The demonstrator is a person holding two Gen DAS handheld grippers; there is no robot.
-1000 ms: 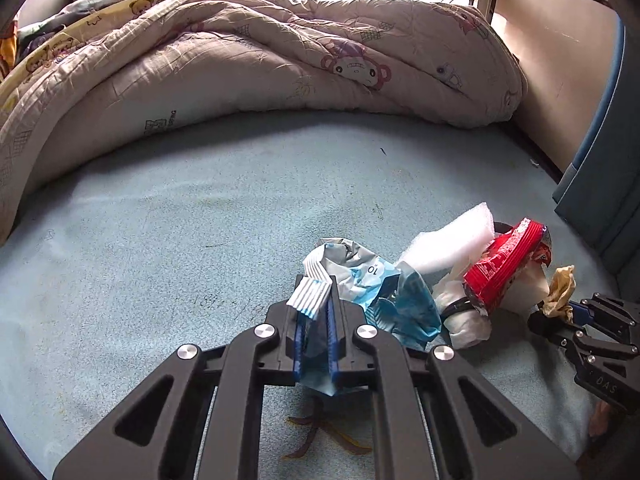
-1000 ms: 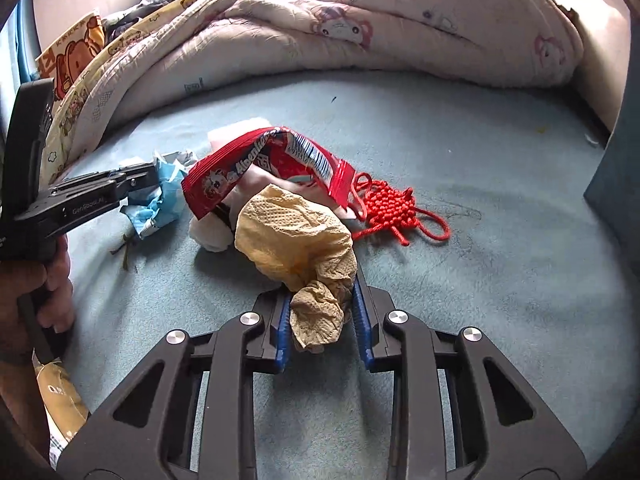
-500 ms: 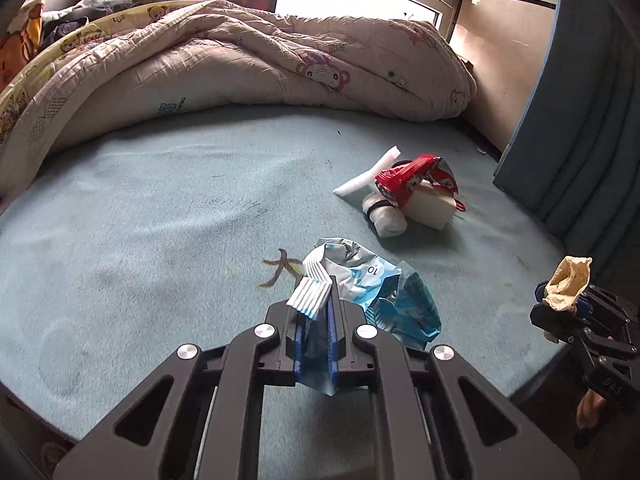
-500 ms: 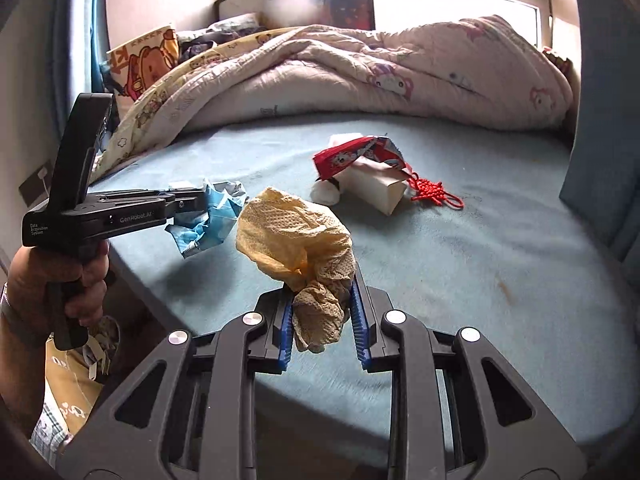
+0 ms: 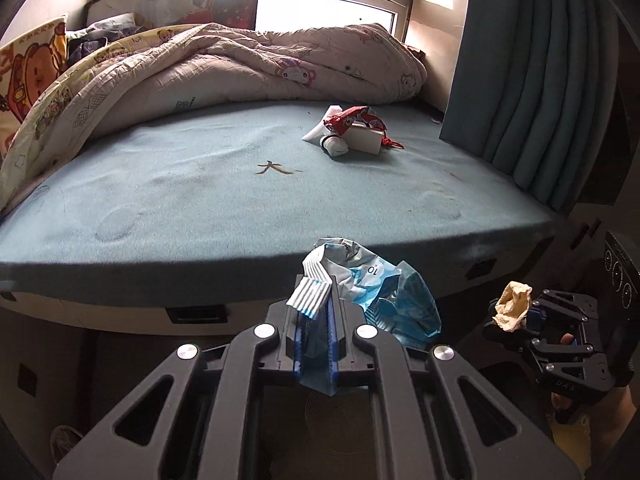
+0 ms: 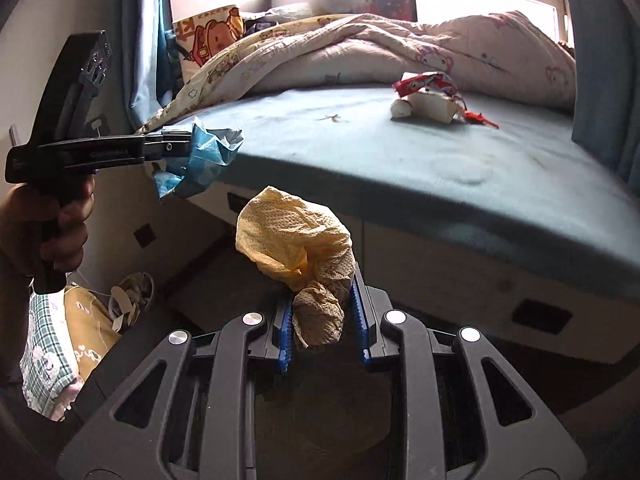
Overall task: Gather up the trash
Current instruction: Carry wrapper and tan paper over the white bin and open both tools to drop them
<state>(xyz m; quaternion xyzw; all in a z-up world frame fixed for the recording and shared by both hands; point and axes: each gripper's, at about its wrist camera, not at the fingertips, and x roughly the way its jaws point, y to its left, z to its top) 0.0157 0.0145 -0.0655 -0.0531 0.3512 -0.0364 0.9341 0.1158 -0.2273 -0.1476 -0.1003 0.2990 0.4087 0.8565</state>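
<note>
Carry-off step: left gripper (image 5: 316, 338) is clamping a crumpled blue wrapper (image 5: 376, 292), right gripper (image 6: 324, 330) is pinching a yellow tissue wad (image 6: 296, 240), both off the bed's edge. Next: locating a bin, unseen. Red wrapper (image 5: 352, 118) and white box (image 5: 366, 140) are awaiting pickup on the mattress (image 5: 180, 200).

Wrapper pile (image 5: 352, 132) on mattress (image 5: 200, 208), before quilt (image 5: 248, 68) — curtain (image 5: 528, 80) right, peel (image 5: 274, 168) left of pile.
</note>
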